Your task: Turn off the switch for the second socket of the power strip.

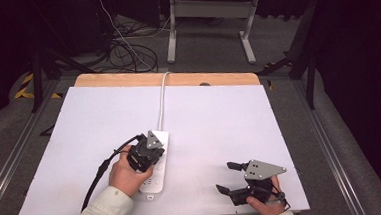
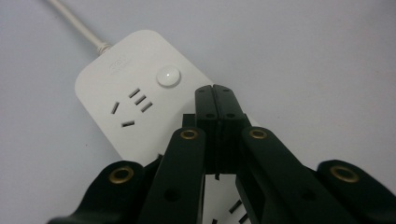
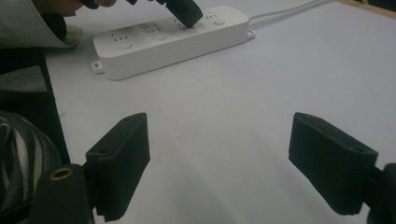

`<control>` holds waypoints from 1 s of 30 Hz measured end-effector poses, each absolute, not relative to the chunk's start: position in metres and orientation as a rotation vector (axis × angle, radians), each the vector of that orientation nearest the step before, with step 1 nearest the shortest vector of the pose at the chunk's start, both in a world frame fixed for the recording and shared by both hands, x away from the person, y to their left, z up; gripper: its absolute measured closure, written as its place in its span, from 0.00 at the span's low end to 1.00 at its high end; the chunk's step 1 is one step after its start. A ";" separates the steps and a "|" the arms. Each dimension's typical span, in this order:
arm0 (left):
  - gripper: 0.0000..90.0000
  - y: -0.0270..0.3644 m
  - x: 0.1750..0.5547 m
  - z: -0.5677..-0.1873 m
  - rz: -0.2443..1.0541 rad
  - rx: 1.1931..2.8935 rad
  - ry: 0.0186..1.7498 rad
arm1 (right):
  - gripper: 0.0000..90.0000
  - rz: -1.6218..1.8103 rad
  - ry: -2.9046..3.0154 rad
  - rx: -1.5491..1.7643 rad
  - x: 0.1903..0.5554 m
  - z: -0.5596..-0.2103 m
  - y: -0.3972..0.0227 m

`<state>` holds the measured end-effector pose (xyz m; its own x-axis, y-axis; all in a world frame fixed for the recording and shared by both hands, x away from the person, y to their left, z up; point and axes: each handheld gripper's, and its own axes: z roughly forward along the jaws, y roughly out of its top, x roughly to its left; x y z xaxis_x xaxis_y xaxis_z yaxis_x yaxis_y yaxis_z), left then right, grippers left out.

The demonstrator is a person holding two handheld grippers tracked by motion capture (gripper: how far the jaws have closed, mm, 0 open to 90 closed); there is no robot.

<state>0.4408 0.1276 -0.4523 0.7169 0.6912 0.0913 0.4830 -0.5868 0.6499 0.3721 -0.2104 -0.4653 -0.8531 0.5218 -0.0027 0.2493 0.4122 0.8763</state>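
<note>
Power strip (image 1: 154, 162), centre frame: rigid, light, smooth plastic; best gripped across narrow sides. Left gripper (image 2: 215, 91) clenched empty over it; right gripper (image 3: 217, 154) released.

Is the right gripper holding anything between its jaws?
No, the right gripper has its jaws wide apart over the bare white table, well short of the power strip.
</note>
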 end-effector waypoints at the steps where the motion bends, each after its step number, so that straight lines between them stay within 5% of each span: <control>1: 1.00 0.129 0.441 -0.452 0.442 2.308 0.890 | 0.24 1.415 2.395 0.673 0.372 -0.465 -0.211; 27: 1.00 0.146 0.420 -0.415 0.412 2.198 0.806 | 0.24 1.413 2.390 0.675 0.371 -0.465 -0.213; 30: 0.93 0.148 0.420 -0.413 0.395 2.185 0.792 | 0.24 1.411 2.391 0.676 0.372 -0.465 -0.213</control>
